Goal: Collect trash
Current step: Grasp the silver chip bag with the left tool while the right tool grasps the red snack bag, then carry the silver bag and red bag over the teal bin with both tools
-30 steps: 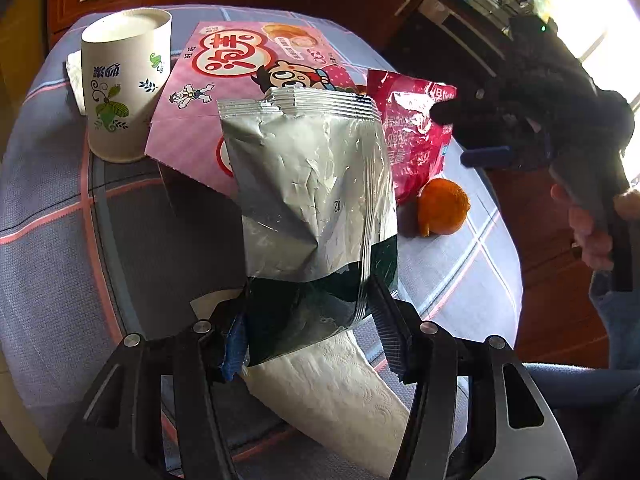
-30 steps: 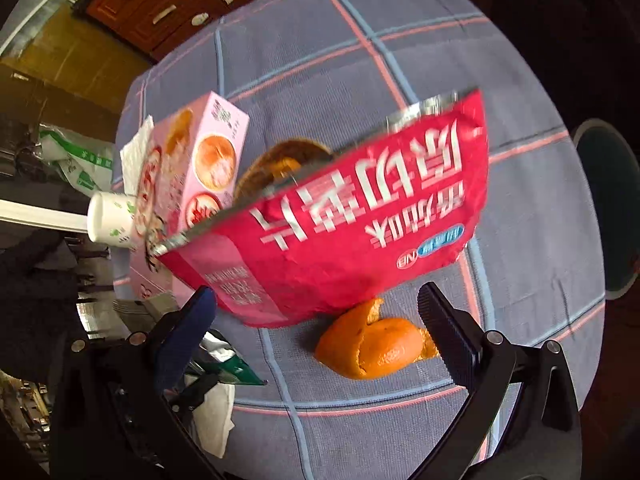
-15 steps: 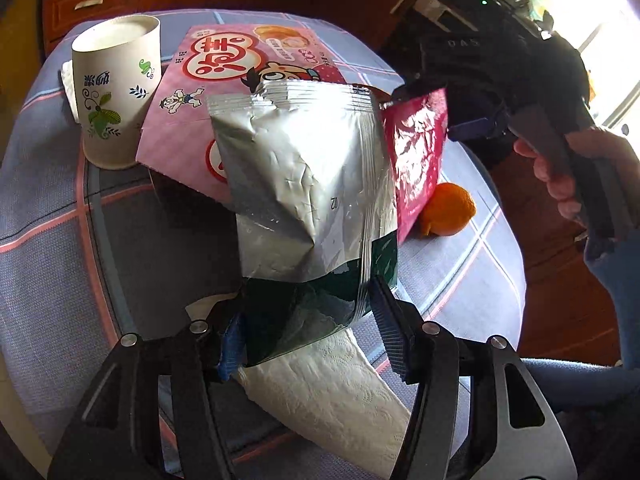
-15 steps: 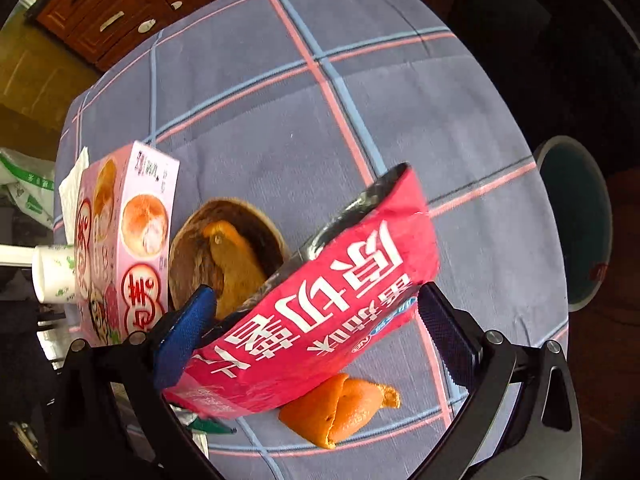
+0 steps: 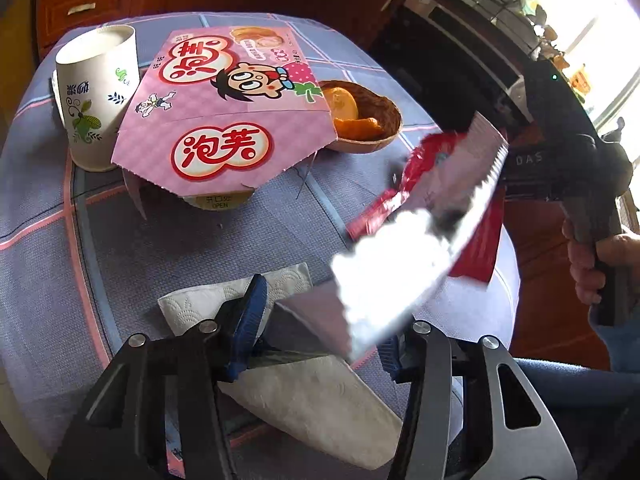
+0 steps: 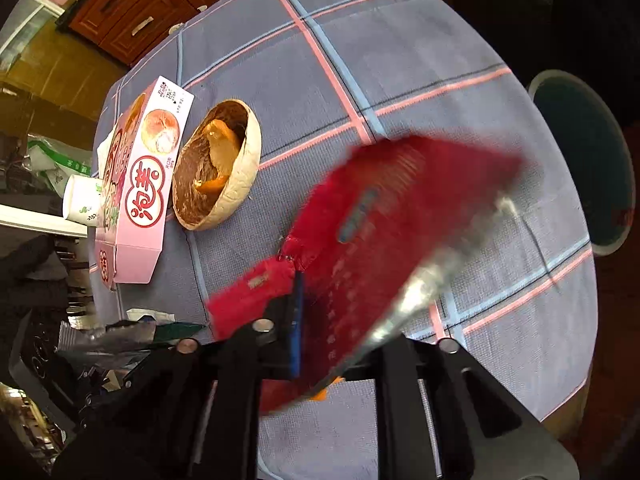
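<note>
Right gripper (image 6: pixel 316 320) has just been closing and now stands clamped on the crumpled red foil snack wrapper (image 6: pixel 400 232); the wrapper fans out blurred toward 1 o'clock in the right wrist view, so it is judged airborne and in transit, not resting on the cloth. Left gripper (image 5: pixel 320 332) has also been narrowing its jaws, and the silver foil bag with a dark green base (image 5: pixel 384 272) sits between its blue pads, leaning toward 2 o'clock; contact on the right-hand pad is hidden by glare, but the bag is off the table, so a grip is judged likely. Under it lies a white embossed paper napkin (image 5: pixel 320 396), flat on the blue checked tablecloth (image 5: pixel 168 236).

At 11 o'clock in the left wrist view stands the pink printed cardboard pastry box (image 5: pixel 224 120), its end flap torn open. Beside it, further left, is the white paper cup with green leaf print (image 5: pixel 96 96), upright. At 1 o'clock a brown coconut-shell bowl (image 5: pixel 372 120) holds orange peel (image 5: pixel 354 122).

A round teal bin (image 6: pixel 588 160) sits below the table edge at 3 o'clock in the right wrist view; it is judged the likely destination for both wrappers.
</note>
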The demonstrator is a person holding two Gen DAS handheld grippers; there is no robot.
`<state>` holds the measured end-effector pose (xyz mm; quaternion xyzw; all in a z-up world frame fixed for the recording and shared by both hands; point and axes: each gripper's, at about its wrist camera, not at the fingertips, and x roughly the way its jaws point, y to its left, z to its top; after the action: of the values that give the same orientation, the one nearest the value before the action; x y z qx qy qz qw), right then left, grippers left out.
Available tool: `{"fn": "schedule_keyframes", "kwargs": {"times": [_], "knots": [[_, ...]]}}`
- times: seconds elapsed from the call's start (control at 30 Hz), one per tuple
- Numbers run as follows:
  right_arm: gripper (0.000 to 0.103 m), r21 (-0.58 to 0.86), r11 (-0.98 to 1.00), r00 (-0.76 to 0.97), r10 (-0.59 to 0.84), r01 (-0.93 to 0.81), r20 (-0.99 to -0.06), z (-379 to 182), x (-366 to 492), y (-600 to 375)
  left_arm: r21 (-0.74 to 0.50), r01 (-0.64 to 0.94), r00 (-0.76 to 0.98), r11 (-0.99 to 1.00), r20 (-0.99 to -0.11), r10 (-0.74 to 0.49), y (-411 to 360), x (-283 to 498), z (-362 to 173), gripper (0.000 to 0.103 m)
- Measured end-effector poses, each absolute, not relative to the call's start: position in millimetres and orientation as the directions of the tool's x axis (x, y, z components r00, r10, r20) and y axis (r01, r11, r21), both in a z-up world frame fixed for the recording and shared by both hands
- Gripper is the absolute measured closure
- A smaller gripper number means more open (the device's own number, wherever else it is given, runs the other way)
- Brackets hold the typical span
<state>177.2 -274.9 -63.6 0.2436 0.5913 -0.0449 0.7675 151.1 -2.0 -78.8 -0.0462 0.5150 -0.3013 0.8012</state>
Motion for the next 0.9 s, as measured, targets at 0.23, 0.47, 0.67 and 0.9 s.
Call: {"fn": "schedule_keyframes", "kwargs": {"times": [0.23,0.47,0.67,0.9], "knots": [[0.099,0.352,0.893,0.406,0.222,0.282,-0.887,-28.5,166.1,-271.4,-0.366,0.455,0.32,0.812,-0.784,-0.533,-7.8,145.1,-46.4,0.085],[0.099,0.377,0.893,0.49,0.221,0.247,-0.843,2.1,155.2,-281.9,-0.356,0.488,0.352,0.797,-0.756,-0.552,-17.9,138.3,-4.0,0.087],[0.099,0.418,0.879,0.532,0.247,0.229,-0.81,10.5,146.5,-297.3,-0.365,0.504,0.338,0.783,-0.751,-0.568,-42.4,142.4,6.3,0.089],[0.099,0.465,0.853,0.581,0.259,0.236,-0.772,17.3,127.6,-333.7,-0.281,0.572,0.337,0.77,-0.776,-0.533,-96.3,142.2,20.6,0.089]]}}
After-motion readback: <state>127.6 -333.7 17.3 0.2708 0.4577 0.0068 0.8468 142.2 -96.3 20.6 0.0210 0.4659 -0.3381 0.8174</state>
